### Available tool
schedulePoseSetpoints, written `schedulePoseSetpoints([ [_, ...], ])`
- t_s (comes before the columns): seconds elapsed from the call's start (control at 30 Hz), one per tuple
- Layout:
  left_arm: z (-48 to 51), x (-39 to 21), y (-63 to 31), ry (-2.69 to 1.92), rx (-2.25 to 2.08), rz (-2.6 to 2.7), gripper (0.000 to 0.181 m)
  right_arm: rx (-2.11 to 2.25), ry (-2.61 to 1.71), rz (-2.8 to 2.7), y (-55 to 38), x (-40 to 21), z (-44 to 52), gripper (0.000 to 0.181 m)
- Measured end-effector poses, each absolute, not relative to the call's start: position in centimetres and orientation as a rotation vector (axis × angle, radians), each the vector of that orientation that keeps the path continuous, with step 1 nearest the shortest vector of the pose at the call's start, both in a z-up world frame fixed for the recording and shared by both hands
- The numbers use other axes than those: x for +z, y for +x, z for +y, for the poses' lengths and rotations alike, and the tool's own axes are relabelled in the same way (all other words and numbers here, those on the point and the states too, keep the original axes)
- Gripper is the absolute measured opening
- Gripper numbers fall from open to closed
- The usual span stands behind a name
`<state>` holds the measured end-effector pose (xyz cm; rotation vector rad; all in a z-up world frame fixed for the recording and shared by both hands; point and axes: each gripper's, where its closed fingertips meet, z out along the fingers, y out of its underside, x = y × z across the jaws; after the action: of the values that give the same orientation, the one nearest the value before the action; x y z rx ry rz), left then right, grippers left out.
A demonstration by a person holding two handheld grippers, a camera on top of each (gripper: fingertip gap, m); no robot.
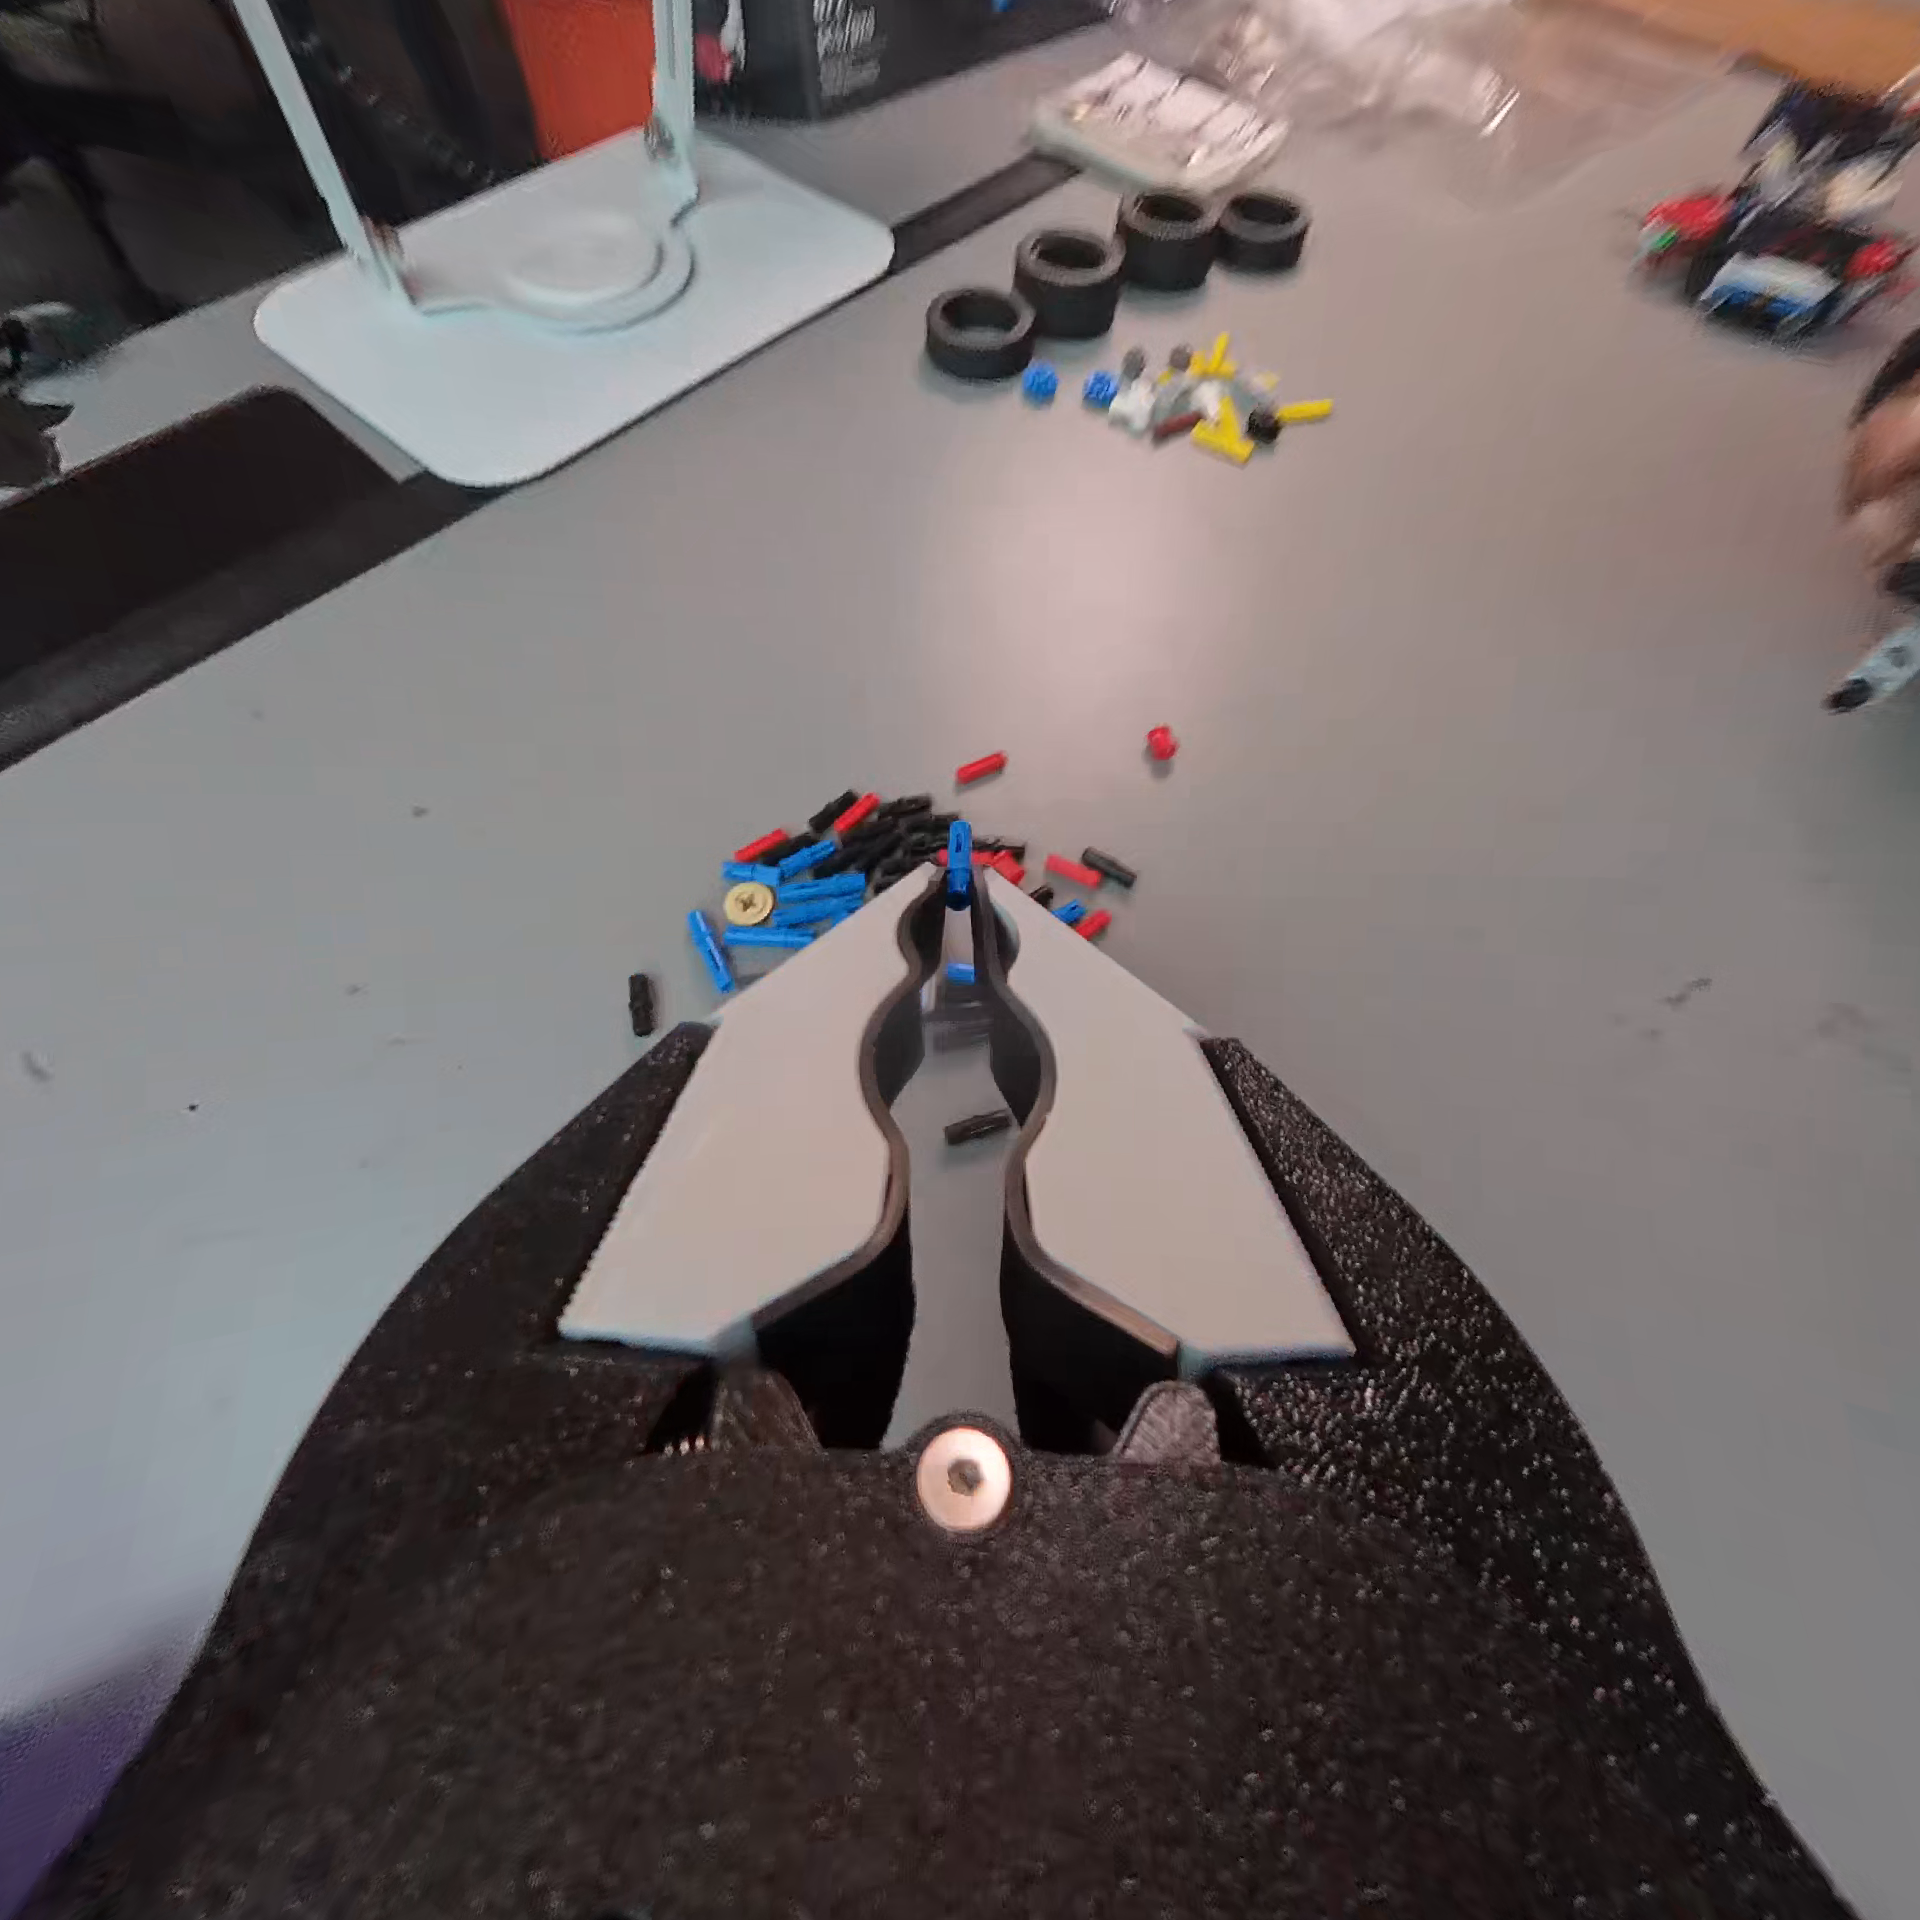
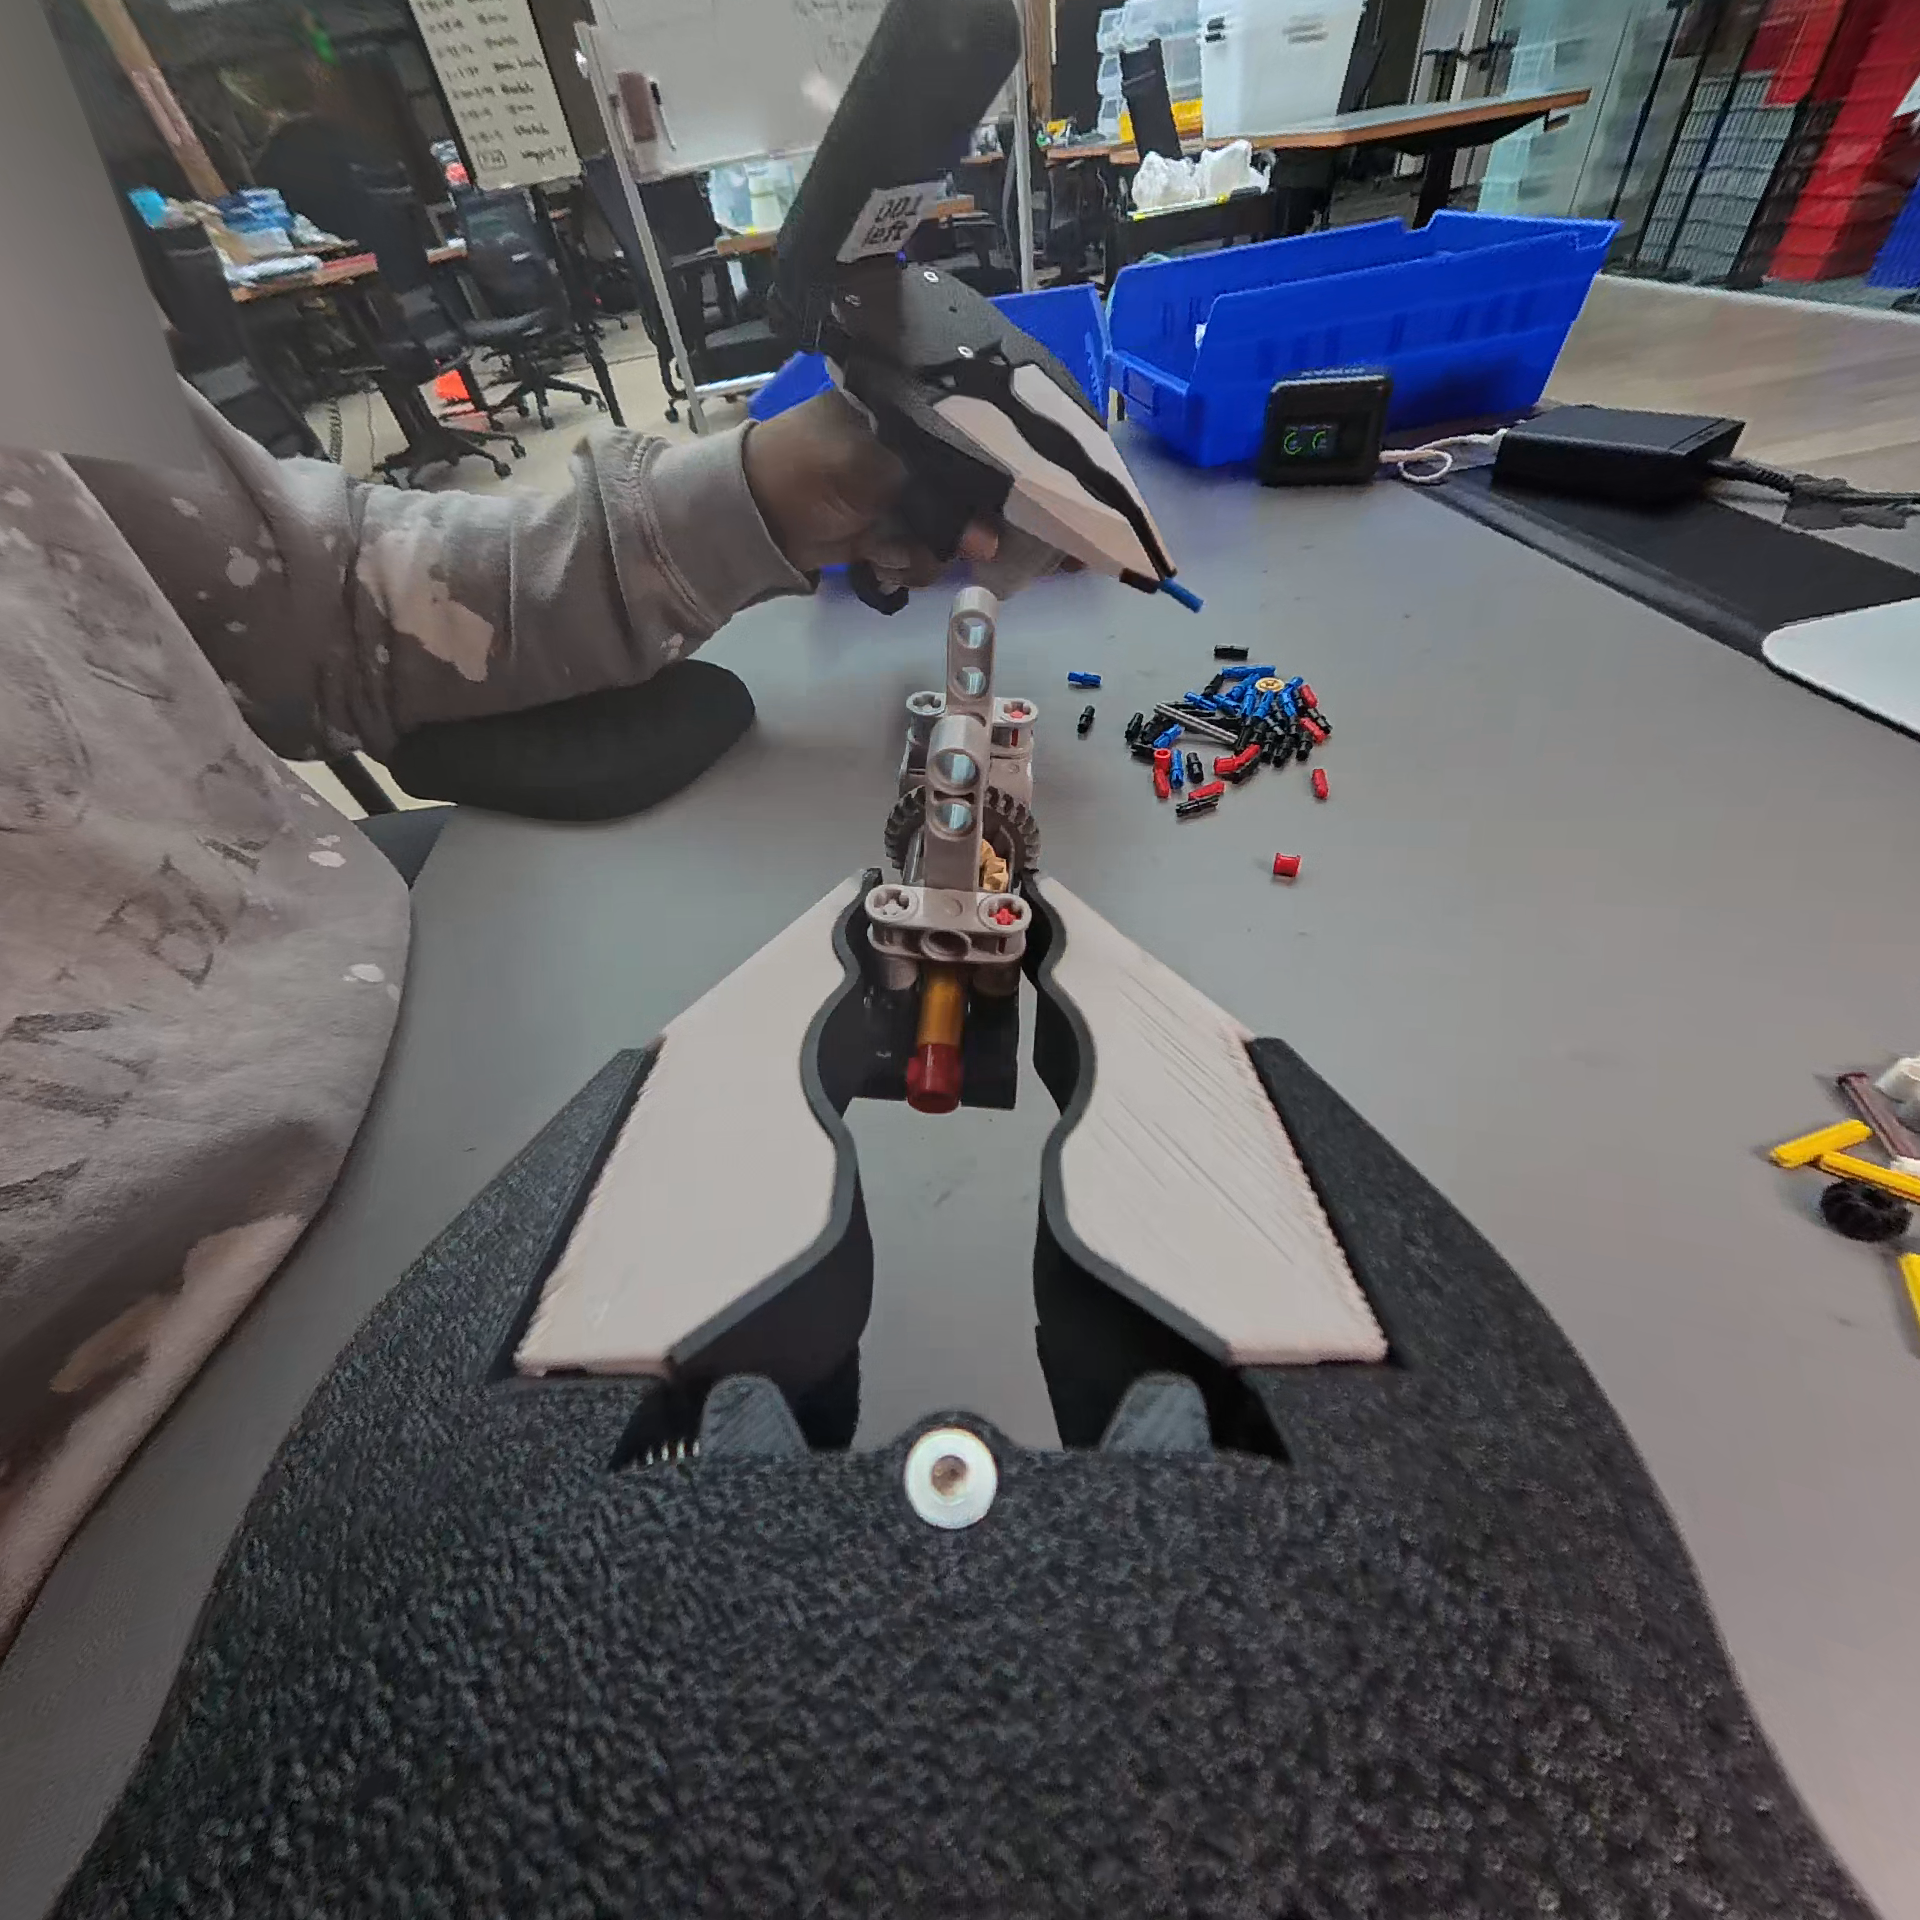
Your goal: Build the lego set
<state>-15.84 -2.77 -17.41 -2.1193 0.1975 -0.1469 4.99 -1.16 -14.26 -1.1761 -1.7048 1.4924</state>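
My left gripper (image 1: 958, 883) is shut on a small blue pin (image 1: 958, 854) and holds it above a pile of blue, red and black pins (image 1: 831, 883) on the grey table. In the right wrist view the left gripper (image 2: 1153, 577) hangs over the table with the blue pin (image 2: 1181, 594) sticking out of its tips. My right gripper (image 2: 948, 920) is shut on a grey lego assembly (image 2: 956, 821) with a dark gear, upright grey beams and a yellow and red axle. The pin pile (image 2: 1236, 722) lies to the right beyond it.
Several black tyres (image 1: 1112, 275) and a heap of yellow, grey and blue parts (image 1: 1195, 400) lie farther back. A white stand base (image 1: 561, 312), a half-built model (image 1: 1787, 249), blue bins (image 2: 1351, 312) and a person's sleeve (image 2: 416, 592) are around. The grippers' ends are close to 20 centimetres from one another.
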Motion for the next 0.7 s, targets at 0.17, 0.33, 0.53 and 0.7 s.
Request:
schedulePoseSetpoints([
  [0.17,-1.1,-22.0,-16.0,-2.269,0.057,0.312,0.004,1.519,-1.199,-1.747,4.4,-15.7,-2.7,0.024],
  [0.33,-0.7,-21.2,-15.5,-2.213,-0.005,0.308,0.004,1.523,-1.188,-1.743,4.5,-15.5,-2.9,0.025],
  [0.53,-1.0,-21.8,-15.8,-2.217,-0.004,0.319,0.004,1.518,-1.189,-1.743,4.5,-15.6,-2.9,0.025],
  [0.7,-1.2,-21.3,-16.9,-2.200,0.018,0.288,0.015,1.514,-1.192,-1.738,4.6,-15.6,-2.9,0.025],
])
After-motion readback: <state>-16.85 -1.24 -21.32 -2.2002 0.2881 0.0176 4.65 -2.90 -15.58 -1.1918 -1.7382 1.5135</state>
